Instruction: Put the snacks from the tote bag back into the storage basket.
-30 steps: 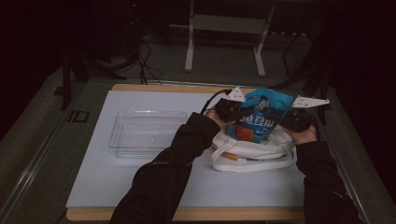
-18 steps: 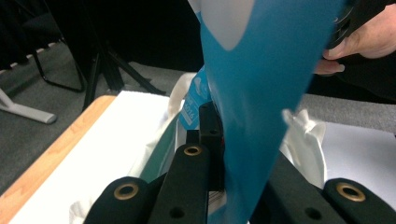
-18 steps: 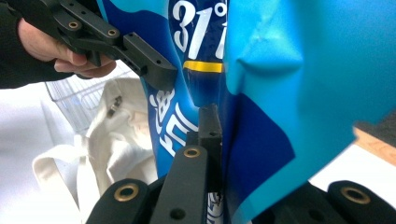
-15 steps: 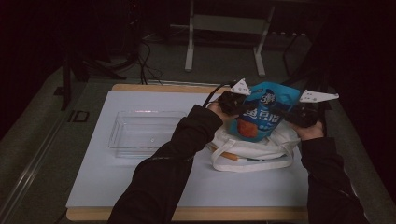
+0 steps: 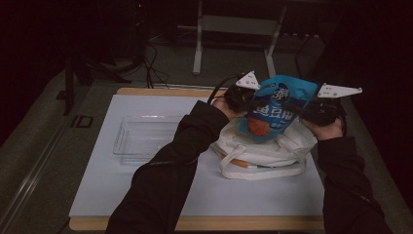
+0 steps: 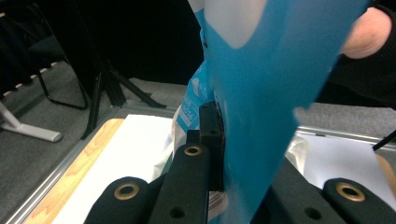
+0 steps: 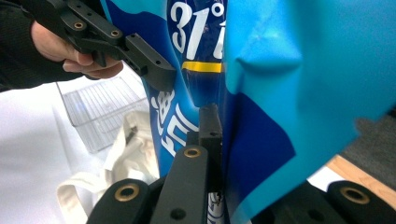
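One glossy blue snack bag (image 5: 272,109) hangs in the air over the right half of the worktop (image 5: 146,195), pinched from both sides. The left hand-held gripper (image 5: 246,100) is clenched on the bag's left edge; in its own view the smooth film runs between the black jaws. The right hand-held gripper (image 5: 311,111) clamps the opposite edge the same way. Directly below lies one cream cloth tote (image 5: 263,156) — soft, rumpled, its handles looped toward the near edge. One clear, ribbed plastic tray (image 5: 141,139), rectangular, sits well apart on the left. The white sheet's near-left stretch lies open, and the wooden rim shows along the front and back edges.
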Tool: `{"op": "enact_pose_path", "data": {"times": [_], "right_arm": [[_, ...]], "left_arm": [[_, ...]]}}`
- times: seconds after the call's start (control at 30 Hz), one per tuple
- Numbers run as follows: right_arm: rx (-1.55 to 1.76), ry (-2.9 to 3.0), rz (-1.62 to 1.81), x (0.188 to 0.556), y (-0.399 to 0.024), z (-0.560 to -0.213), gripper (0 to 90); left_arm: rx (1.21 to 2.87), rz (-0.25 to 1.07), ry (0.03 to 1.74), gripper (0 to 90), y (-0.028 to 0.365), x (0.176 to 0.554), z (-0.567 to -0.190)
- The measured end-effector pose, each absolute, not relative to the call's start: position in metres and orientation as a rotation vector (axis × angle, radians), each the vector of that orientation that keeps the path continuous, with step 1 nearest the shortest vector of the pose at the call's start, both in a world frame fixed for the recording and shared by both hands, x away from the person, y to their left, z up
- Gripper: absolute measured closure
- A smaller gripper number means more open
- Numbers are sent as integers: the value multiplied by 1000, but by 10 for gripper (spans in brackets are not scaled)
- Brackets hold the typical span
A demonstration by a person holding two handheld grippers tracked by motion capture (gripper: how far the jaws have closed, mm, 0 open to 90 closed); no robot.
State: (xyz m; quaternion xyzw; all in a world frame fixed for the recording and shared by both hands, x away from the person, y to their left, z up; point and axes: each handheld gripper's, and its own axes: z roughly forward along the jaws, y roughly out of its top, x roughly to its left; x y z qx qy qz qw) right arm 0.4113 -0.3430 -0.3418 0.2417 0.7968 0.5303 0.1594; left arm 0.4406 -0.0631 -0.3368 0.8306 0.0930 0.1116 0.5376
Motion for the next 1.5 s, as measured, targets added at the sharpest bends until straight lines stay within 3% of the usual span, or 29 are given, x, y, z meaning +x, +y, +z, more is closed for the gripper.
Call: {"op": "enact_pose_path", "data": {"times": [0.77,1.5], "right_arm": [[591,2332,1538,416,-297,-305,891],[453,2402,1588,421,-215,-289,890]], "left_arm": [[1977,256,214,900,-10,434,-303],[1977,296,273,900,75,414,-287]]}}
